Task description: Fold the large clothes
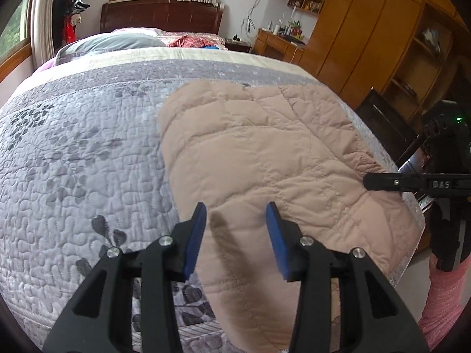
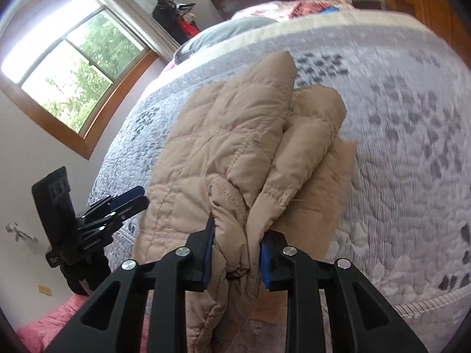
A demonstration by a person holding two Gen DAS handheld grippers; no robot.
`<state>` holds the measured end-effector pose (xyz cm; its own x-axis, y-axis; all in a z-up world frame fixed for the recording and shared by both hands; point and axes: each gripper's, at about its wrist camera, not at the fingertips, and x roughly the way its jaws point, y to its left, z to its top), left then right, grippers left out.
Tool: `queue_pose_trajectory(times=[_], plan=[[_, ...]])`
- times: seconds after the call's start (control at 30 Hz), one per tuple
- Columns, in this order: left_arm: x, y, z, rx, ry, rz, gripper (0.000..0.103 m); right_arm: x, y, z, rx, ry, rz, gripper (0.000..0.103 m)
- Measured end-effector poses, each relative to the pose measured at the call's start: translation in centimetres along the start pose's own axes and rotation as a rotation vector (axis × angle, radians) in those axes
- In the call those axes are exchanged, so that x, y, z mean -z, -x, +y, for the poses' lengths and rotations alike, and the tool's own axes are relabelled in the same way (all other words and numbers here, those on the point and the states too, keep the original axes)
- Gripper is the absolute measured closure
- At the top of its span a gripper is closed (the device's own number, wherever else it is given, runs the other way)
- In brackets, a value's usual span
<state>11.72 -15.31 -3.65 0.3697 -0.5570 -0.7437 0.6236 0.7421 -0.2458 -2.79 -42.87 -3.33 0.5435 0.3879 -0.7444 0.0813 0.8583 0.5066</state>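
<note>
**Right gripper is pinching the jacket edge, left gripper is hanging open above it**

A beige quilted jacket [image 1: 259, 153] is lying on the grey patterned bedspread [image 1: 76, 153] of the bed, close to the near edge. One part of it is hanging down over that edge.

The left gripper [image 1: 235, 229] is staying above the near part of the jacket. Its blue pads [image 1: 195, 235] are standing wide apart and nothing is between them.

The right gripper [image 2: 235, 253] is holding a bunched fold of the jacket [image 2: 229, 153] between its blue pads [image 2: 266, 261]; the fabric is filling the gap. In the left wrist view this gripper [image 1: 379, 182] is meeting the jacket at its gathered right edge.

A grey pillow [image 1: 109, 44] is lying at the head of the bed.
</note>
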Motion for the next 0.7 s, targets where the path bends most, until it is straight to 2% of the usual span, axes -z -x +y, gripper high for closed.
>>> queue_pose_trajectory(times=[0.27,0.53,0.63,0.7], plan=[[1.0,-2.5,-0.7,-0.031,-0.047,0.048,0.057,1.6,-3.4,-5.2,-0.078,-0.096,0.035,0.074],[2.1,-4.6,-0.4,-0.040,-0.043,0.071,0.055,3.0,-5.5,-7.8,-0.146,-0.152,0.000,0.074],[1.5,-4.3,-0.2,-0.028,-0.029,0.084,0.055,3.2,-4.8,-7.3,-0.131,-0.145,-0.007,0.070],[1.0,-3.2,0.4,0.003,0.002,0.090,0.056,3.2,-3.7,-6.3,-0.090,-0.120,-0.012,0.063]])
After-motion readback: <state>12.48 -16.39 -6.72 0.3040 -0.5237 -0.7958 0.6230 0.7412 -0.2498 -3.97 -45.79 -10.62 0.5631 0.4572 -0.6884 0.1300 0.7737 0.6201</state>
